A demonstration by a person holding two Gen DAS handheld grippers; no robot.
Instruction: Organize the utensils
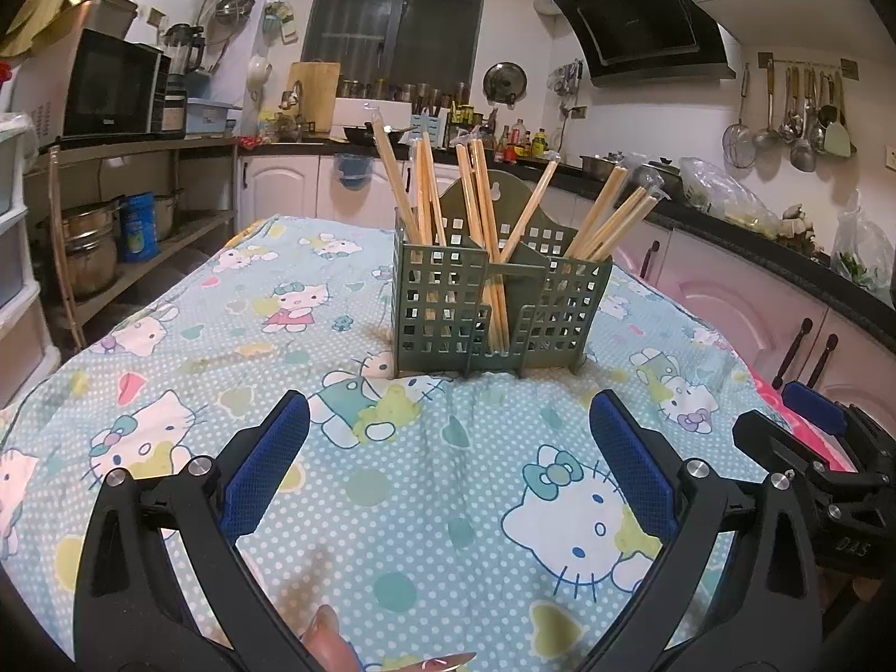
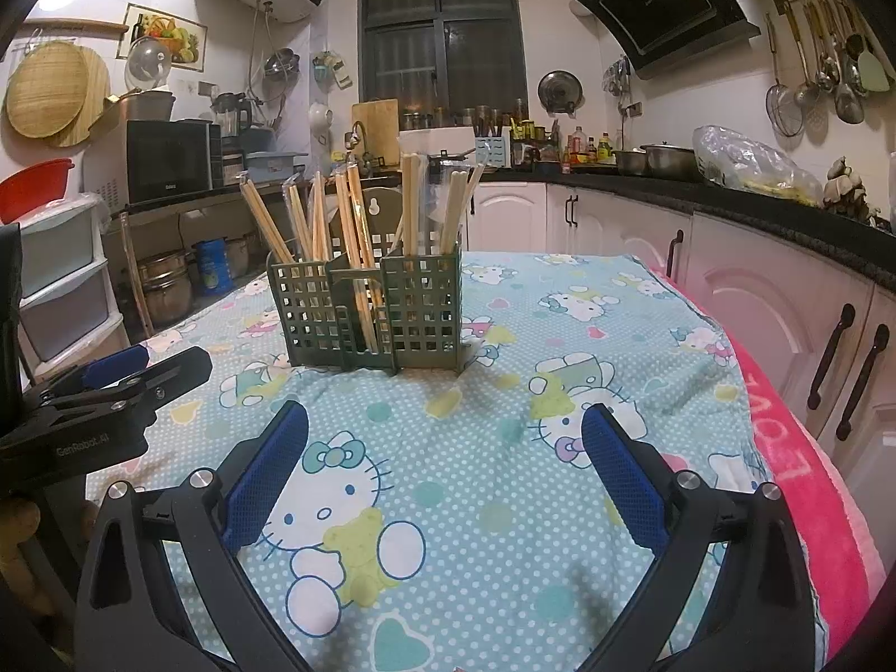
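One green grid holder (image 1: 501,302) on my counter (image 1: 425,504), three compartments across its front. Chopsticks (image 1: 481,213) stand in it leaning outward – I count about four in the compartment left of centre, three or four in the narrow middle slot, about four in the one right of centre; several are in clear sleeves, so exact pairs are hard to tell. None lie loose on the cloth around the holder.

Two tools. My left tool (image 1: 448,448) sits in front of the holder, jaws spread wide, nothing between the blue pads (image 1: 269,465). My right tool (image 2: 445,448) is also in front of the holder, jaws wide apart and empty. Each tool shows at the edge of the other's view, side by side.

Surface: the counter is covered by a light blue dotted cartoon-cat cloth (image 2: 448,504) – a pink towel (image 2: 784,448) runs along its edge, right of the holder.

Room: kitchen. Behind the holder a dark window (image 2: 442,28); left of it a microwave (image 1: 112,87) on a shelf, right of it a range hood (image 1: 644,17) and a rack of hanging ladles (image 1: 795,112).
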